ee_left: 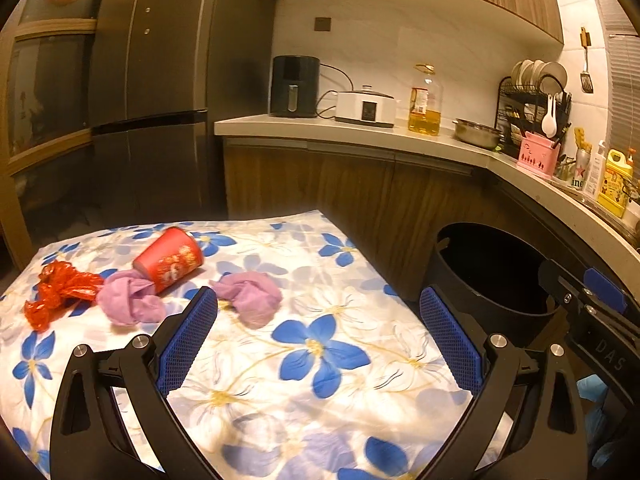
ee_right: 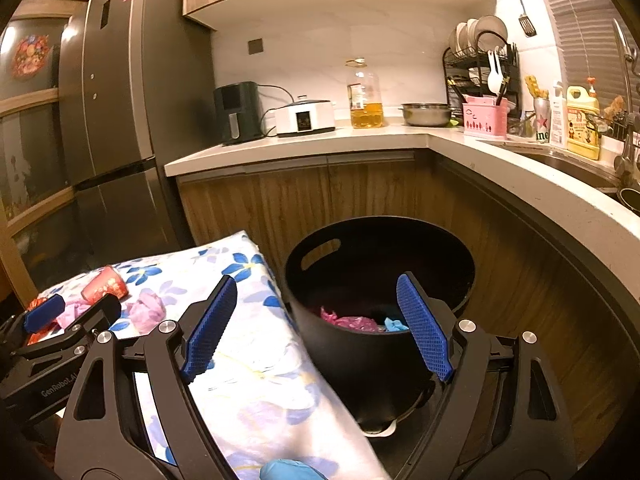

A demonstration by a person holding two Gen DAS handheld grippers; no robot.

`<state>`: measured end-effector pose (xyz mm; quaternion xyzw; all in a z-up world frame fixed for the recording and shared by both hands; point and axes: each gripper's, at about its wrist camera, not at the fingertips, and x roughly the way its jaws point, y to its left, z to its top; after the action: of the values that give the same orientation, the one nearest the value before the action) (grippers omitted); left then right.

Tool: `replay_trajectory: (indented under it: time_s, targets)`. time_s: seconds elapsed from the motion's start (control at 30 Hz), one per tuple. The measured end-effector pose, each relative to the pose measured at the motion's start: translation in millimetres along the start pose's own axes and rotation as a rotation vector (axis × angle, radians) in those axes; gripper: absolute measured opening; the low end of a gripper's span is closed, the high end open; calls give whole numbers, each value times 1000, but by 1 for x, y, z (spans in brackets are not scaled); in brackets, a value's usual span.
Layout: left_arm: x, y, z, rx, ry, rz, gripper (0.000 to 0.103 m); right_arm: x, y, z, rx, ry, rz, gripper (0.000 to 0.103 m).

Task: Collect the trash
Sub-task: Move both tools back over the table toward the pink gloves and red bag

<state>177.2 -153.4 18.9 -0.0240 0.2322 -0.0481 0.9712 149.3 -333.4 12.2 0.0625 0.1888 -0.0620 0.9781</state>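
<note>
On the flowered tablecloth [ee_left: 320,360] lie a tipped red paper cup [ee_left: 170,260], a crumpled red wrapper [ee_left: 56,294] and two pink tissue wads [ee_left: 128,304] [ee_left: 250,296]. My left gripper [ee_left: 318,310] hovers open over the cloth, just short of the nearer wad, nothing between its blue pads. My right gripper [ee_right: 316,292] stands open and empty in front of the black bin [ee_right: 380,264], which holds pink and blue scraps [ee_right: 352,322]. The cup [ee_right: 106,284] and a wad [ee_right: 146,310] also show at the left of the right wrist view.
A grey fridge [ee_left: 148,100] stands behind the table. The L-shaped counter [ee_left: 360,132] carries an air fryer, a cooker, an oil bottle, a steel bowl and a dish rack. Wooden cabinet fronts [ee_right: 304,200] hem the bin in. A blue-gloved hand [ee_right: 292,470] shows at the bottom edge.
</note>
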Motion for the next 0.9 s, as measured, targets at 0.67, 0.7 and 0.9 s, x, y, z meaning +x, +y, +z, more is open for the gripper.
replay_trajectory:
  time_s: [0.67, 0.7, 0.9]
  targets:
    - [-19, 84, -14, -69, -8, 114, 97, 8, 74, -14, -51, 30, 62, 81]
    - [-19, 87, -16, -70, -8, 117, 97, 9, 77, -14, -55, 31, 65, 81]
    - [-23, 112, -27, -81, -11, 168, 97, 16, 93, -23, -72, 45, 87, 81]
